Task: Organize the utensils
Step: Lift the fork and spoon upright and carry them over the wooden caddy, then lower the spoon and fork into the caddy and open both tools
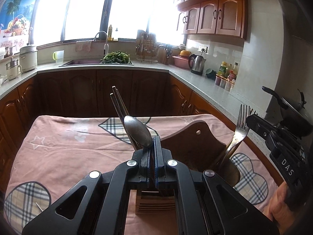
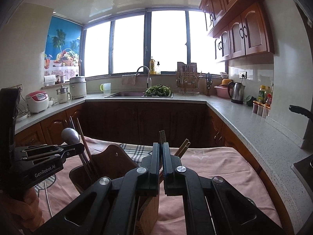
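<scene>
— In the left wrist view, why was the spoon (image 1: 138,131) upright?

— The left hand-held gripper (image 1: 151,152) had closed narrow on its stem, bowl up, right above the wooden holder (image 1: 187,148) on the desk (image 1: 64,152), probably so it would drop in handle first. Chopsticks (image 1: 119,105) leaned behind it.

— And the right wrist view?

— The right hand-held gripper (image 2: 162,156) was pinched on the fork (image 2: 162,136), tines up, over the holder's (image 2: 109,160) other compartment, where more chopsticks (image 2: 183,146) stood.
</scene>
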A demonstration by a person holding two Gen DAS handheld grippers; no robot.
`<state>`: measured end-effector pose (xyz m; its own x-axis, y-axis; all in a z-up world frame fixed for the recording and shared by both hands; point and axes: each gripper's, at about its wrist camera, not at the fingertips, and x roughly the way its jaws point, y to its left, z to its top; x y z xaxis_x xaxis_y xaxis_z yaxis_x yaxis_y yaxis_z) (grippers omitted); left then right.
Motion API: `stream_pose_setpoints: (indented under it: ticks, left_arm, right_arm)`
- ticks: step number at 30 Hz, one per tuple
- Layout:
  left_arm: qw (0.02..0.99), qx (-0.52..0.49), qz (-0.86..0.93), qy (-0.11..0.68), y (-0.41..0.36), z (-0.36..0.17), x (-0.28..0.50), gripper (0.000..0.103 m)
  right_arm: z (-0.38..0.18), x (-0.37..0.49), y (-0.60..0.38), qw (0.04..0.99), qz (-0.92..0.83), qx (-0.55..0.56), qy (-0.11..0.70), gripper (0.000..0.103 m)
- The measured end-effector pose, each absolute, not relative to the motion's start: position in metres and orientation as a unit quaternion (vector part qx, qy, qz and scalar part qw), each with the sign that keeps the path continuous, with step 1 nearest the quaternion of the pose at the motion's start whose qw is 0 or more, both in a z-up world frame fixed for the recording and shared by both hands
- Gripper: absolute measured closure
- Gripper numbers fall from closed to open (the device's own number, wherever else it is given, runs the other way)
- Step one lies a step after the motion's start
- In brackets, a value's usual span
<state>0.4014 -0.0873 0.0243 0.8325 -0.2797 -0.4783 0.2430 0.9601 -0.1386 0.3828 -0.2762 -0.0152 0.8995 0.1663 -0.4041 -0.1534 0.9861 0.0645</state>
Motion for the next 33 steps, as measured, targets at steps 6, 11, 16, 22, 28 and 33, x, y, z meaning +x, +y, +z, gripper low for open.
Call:
stream_pose_setpoints:
  ticks: [6,11,16,22,28,33]
  left_arm:
    - [0.953,-0.034,-0.136,0.27,-0.09,0.013,0.402,0.101]
    - [0.951,-0.039,-0.14,0.275,-0.088,0.014,0.403,0.101]
    - [0.95,-0.04,-0.139,0.277,-0.086,0.014,0.402,0.101]
    - [0.949,-0.041,-0.138,0.281,-0.084,0.012,0.403,0.101]
    - [0.95,-0.035,-0.133,0.281,-0.086,0.013,0.402,0.101]
    - [0.948,-0.041,-0.137,0.283,-0.087,0.013,0.402,0.101]
  right_arm:
    - [-0.028,0.386,-0.275,0.969,0.105,0.021,0.224,0.101]
    - [-0.03,0.386,-0.276,0.968,0.108,0.024,0.226,0.101]
    - [-0.03,0.388,-0.276,0.967,0.111,0.025,0.228,0.1]
    - [-0.032,0.389,-0.278,0.965,0.115,0.03,0.232,0.1]
    - [-0.034,0.388,-0.277,0.964,0.12,0.033,0.234,0.1]
    - [-0.034,0.388,-0.277,0.965,0.126,0.028,0.23,0.1]
